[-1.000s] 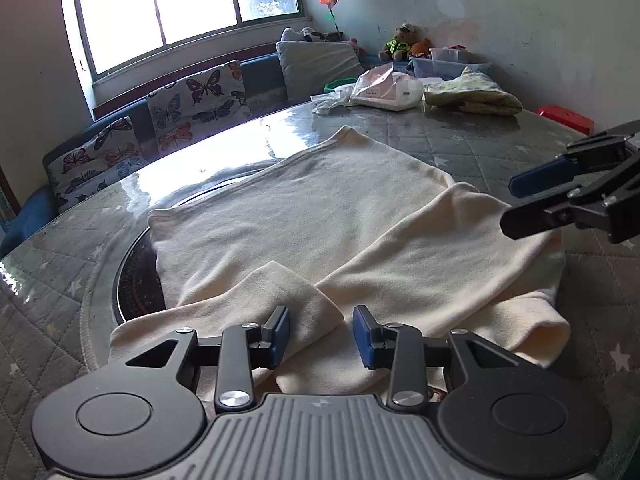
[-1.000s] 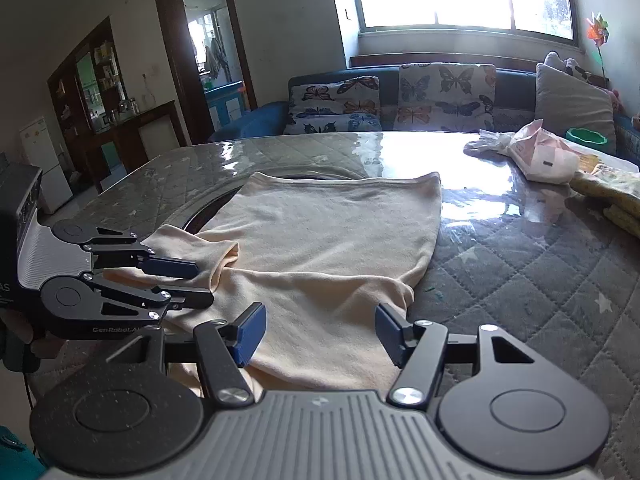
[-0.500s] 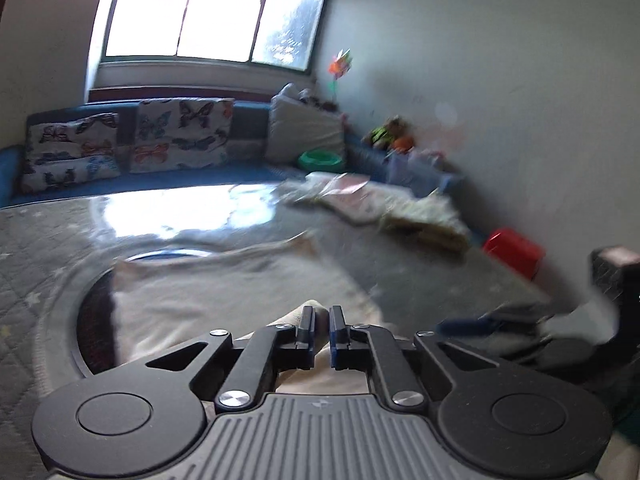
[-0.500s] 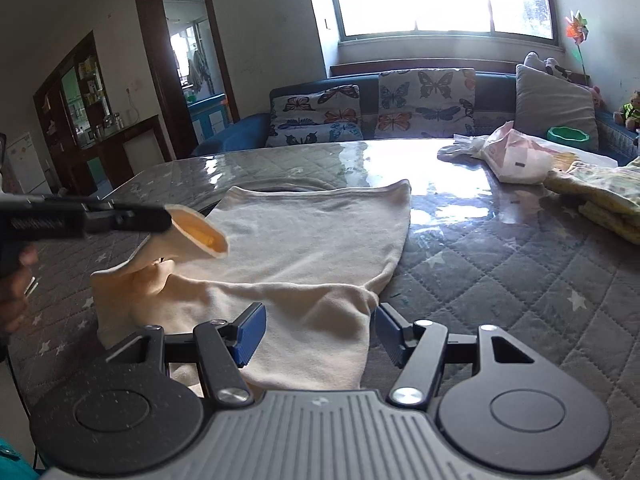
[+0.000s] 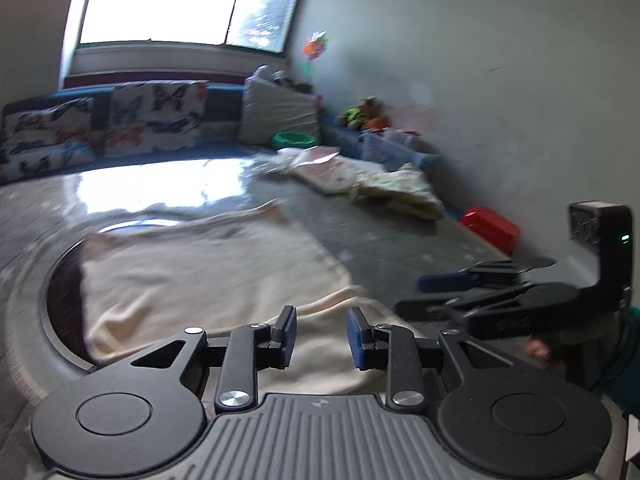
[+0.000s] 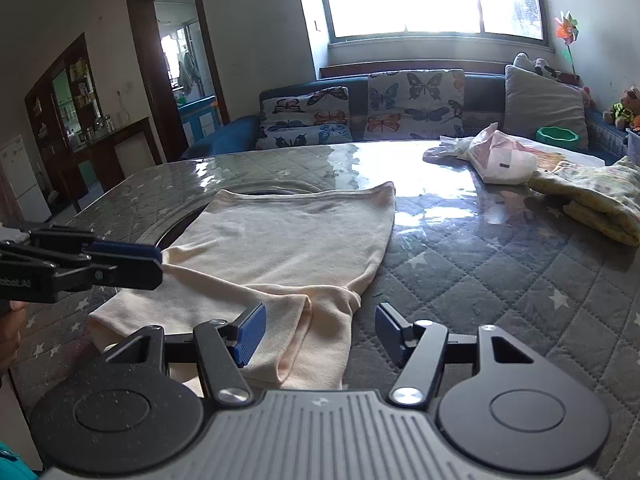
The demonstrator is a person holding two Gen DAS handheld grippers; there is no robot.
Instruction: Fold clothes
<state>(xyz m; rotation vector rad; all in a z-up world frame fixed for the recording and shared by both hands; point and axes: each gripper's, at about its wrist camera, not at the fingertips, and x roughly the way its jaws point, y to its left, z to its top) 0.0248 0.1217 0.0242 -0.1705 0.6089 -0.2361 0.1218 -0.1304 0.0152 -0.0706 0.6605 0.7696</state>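
A cream garment (image 6: 288, 240) lies on the quilted grey table (image 6: 480, 264), its near part folded over into a narrow strip by the front edge. In the left wrist view the same garment (image 5: 200, 272) spreads ahead, blurred. My left gripper (image 5: 321, 336) is open just above the near fold, with nothing between its blue pads. From the right wrist view, the left gripper (image 6: 120, 262) sits at the garment's left edge. My right gripper (image 6: 320, 332) is open over the garment's near right corner, and the left wrist view shows the right gripper (image 5: 444, 292) beside the cloth.
A folded yellow cloth (image 6: 600, 200) and a white plastic bag (image 6: 500, 156) lie at the table's far right. A dark round inset (image 5: 60, 292) shows under the garment's left side. A red box (image 5: 490, 228) stands by the wall. A sofa with butterfly cushions (image 6: 360, 112) runs behind the table.
The left gripper shut on a fold of the garment, lifted it across, and has now opened and let it go. The right gripper stayed open near the front corner.
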